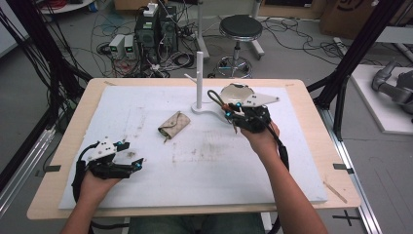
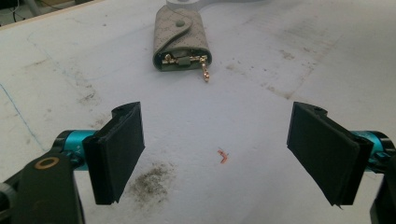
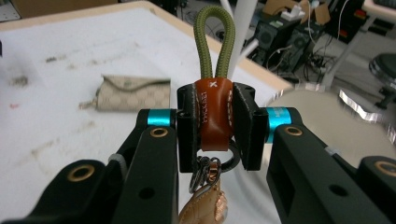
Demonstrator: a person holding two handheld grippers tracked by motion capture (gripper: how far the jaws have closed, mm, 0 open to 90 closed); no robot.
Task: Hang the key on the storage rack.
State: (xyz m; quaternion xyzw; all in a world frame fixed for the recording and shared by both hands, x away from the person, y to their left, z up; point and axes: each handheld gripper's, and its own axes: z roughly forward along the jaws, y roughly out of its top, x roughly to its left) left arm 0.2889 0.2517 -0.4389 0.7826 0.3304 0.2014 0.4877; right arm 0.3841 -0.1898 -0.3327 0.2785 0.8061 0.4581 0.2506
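My right gripper (image 1: 233,113) is raised above the white mat (image 1: 219,165), right of centre, shut on a keychain. Its pads clamp the brown leather tab (image 3: 214,112), the olive cord loop (image 3: 215,42) stands up above the jaws, and metal rings with a tan charm (image 3: 205,205) hang below. A beige key pouch (image 1: 174,126) lies flat mid-mat, its gold clasp (image 2: 204,70) poking out. A white peg stand (image 1: 199,80) rises just left of the right gripper. My left gripper (image 1: 132,155) rests low at the mat's near left, open, with bare mat between its pads (image 2: 119,154).
A pale round dish (image 1: 236,92) sits behind the right gripper. A small red scrap (image 2: 223,156) and a dirt smudge (image 2: 152,182) mark the mat by the left gripper. Beyond the table's far edge are a stool (image 1: 240,29), computers (image 1: 156,29) and cables.
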